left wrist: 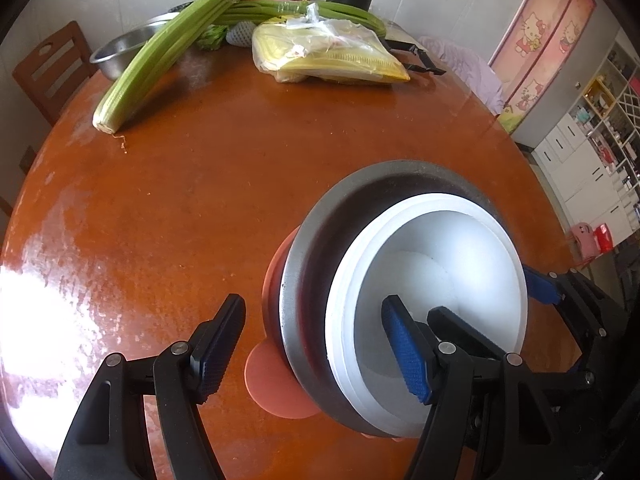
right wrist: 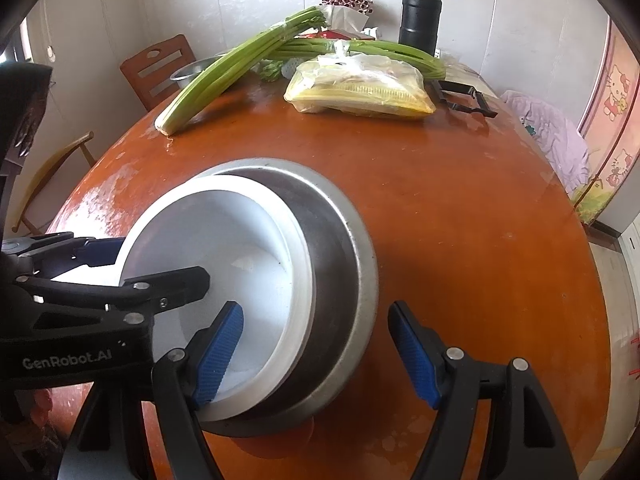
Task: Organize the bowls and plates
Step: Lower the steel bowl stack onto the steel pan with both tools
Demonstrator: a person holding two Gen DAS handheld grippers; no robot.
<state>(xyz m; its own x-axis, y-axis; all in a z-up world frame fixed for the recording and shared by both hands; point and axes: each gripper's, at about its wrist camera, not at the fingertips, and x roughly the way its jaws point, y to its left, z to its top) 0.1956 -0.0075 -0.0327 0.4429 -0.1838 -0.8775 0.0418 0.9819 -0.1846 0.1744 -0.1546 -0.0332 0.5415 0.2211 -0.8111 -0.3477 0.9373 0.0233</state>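
A stack stands on the round wooden table [left wrist: 200, 208]: a white bowl [left wrist: 460, 248] nested in a steel bowl [left wrist: 320, 248], on an orange plate [left wrist: 272, 384]. The stack also shows in the right wrist view, white bowl [right wrist: 256, 248] inside steel bowl [right wrist: 352, 264]. My left gripper [left wrist: 316, 344] is open and straddles the stack's left rim, one finger [left wrist: 404, 352] inside the white bowl, the other outside. My right gripper [right wrist: 316, 352] is open and straddles the right rim, its left finger [right wrist: 220, 352] inside the white bowl. Each gripper shows in the other's view.
At the table's far side lie celery bunches [left wrist: 160, 56], a bagged yellow pack [left wrist: 328, 52], a steel basin [left wrist: 120, 48], a black flask [right wrist: 420, 16] and black tongs [right wrist: 464, 98]. A wooden chair [left wrist: 48, 72] stands at the left, shelves [left wrist: 600, 152] at the right.
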